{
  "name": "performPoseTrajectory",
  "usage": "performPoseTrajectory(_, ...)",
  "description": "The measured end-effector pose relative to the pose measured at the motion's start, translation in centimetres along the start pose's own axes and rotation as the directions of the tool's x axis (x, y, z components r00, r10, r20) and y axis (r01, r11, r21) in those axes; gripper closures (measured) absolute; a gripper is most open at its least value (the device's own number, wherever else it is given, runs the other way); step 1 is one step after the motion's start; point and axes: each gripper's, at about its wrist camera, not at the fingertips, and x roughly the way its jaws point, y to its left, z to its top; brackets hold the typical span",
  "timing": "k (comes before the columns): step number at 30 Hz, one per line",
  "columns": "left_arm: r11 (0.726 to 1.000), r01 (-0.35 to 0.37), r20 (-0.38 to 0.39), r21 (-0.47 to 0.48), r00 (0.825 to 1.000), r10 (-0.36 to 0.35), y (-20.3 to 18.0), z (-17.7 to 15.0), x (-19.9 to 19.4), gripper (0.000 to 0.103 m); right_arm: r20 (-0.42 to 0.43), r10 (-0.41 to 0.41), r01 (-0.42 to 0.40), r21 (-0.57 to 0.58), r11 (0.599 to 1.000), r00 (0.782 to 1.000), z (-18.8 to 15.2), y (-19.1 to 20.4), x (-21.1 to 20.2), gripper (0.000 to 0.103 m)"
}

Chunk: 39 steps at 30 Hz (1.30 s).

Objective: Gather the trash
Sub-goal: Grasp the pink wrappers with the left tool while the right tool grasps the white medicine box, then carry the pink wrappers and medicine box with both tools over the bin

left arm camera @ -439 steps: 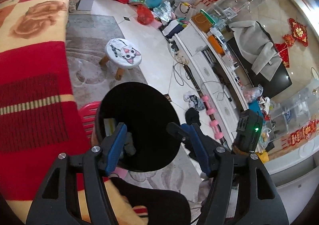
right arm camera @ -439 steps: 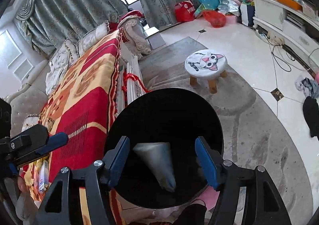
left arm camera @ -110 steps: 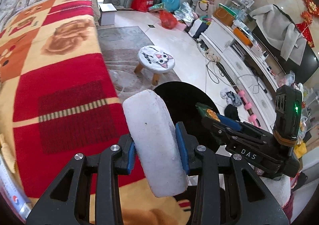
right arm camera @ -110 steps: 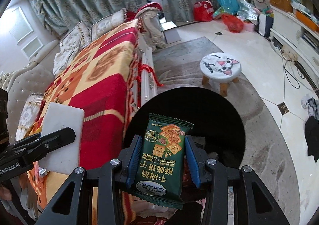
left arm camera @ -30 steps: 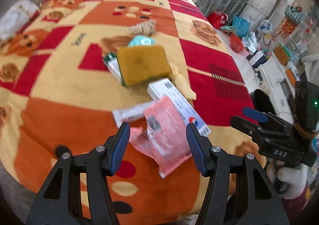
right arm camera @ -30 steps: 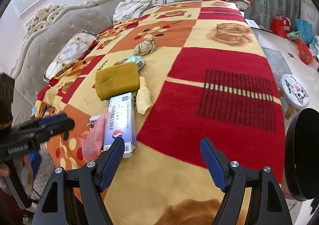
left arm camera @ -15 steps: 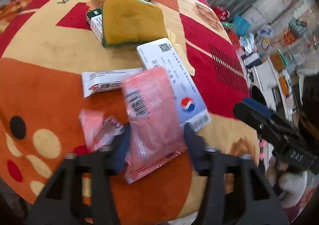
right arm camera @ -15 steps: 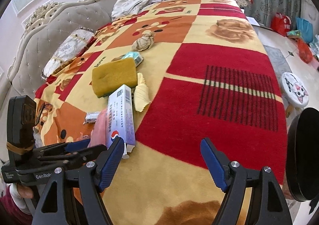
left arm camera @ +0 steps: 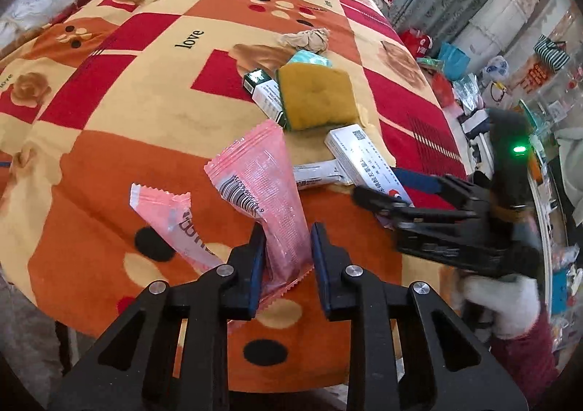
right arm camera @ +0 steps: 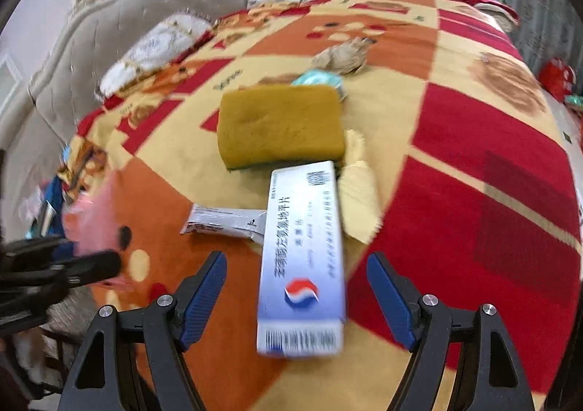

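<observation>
Pink wrapper: a glossy pink plastic snack wrapper with a barcode [left arm camera: 267, 199] stands tilted up off the blanket, its lower end pinched between the blue pads of the left gripper [left arm camera: 284, 247].
Left jaws: narrow, closed on that wrapper.
Second wrapper: a smaller pink plastic wrapper with a torn zigzag edge [left arm camera: 171, 225] lies just left of the held one, on the orange part of the blanket.
Right jaws: the right gripper [right arm camera: 297, 296] is spread wide, holding nothing, its blue pads either side of the near end of the white box.
White box: a long white cardboard medicine box with blue print and a red-and-blue logo [right arm camera: 304, 258] lies flat on the blanket between those pads; whether they touch it I cannot tell.
Silver sachet: a flat silver-white foil sachet [right arm camera: 226, 223] lies beside the box's left edge, partly under it.
Sponge: a thick mustard-yellow sponge with a green underside [right arm camera: 280, 124] sits beyond the box's far end.
Green carton: a small green-and-white carton [left arm camera: 264, 93] lies against the sponge's left side.
Rag: a crumpled beige cloth [left arm camera: 309, 39] lies further back.
Bedding: a red, orange and yellow patterned blanket [left arm camera: 120, 97] carries everything.
</observation>
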Motion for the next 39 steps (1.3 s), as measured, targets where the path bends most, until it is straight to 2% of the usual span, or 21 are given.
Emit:
performPoseTrajectory(1,1.0,0.001,0.0,0.001,1.0,-0.001,-0.1,0.0,0.1,0.081,0.007,-0.016,0.016,-0.012,1.0,1.0,0.0,0.2,0.5,0.039)
performPoseTrajectory(2,1.0,0.002,0.0,0.002,1.0,-0.002,-0.3,0.0,0.2,0.081,0.008,-0.023,0.023,-0.014,1.0,1.0,-0.1,0.1,0.6,0.058)
performPoseTrajectory(7,1.0,0.027,0.001,0.012,1.0,-0.027,-1.7,0.3,0.8,0.081,0.054,0.034,-0.035,0.016,0.999,0.998,-1.7,-0.7,-2.5,0.058)
performPoseTrajectory(11,0.997,0.05,0.009,0.05,0.999,-0.051,-4.2,0.8,1.3,0.081,0.107,0.03,-0.034,0.036,0.999,0.994,-3.0,-1.6,-5.8,0.058)
performPoseTrajectory(22,0.977,0.081,0.019,0.196,0.996,-0.086,-12.2,1.5,2.6,0.081,0.178,-0.097,0.067,0.165,0.984,0.979,-5.7,-7.1,-11.2,0.058)
performPoseTrajectory(33,0.94,0.115,-0.003,0.322,0.993,-0.12,-19.4,2.4,4.4,0.081,0.211,-0.181,0.117,0.283,0.952,0.961,-8.2,-12.4,-15.0,0.058)
performPoseTrajectory(39,0.914,0.158,-0.033,0.374,0.987,-0.157,-23.2,2.6,5.7,0.081,0.214,-0.231,0.146,0.351,0.925,0.949,-9.9,-15.5,-16.9,0.058)
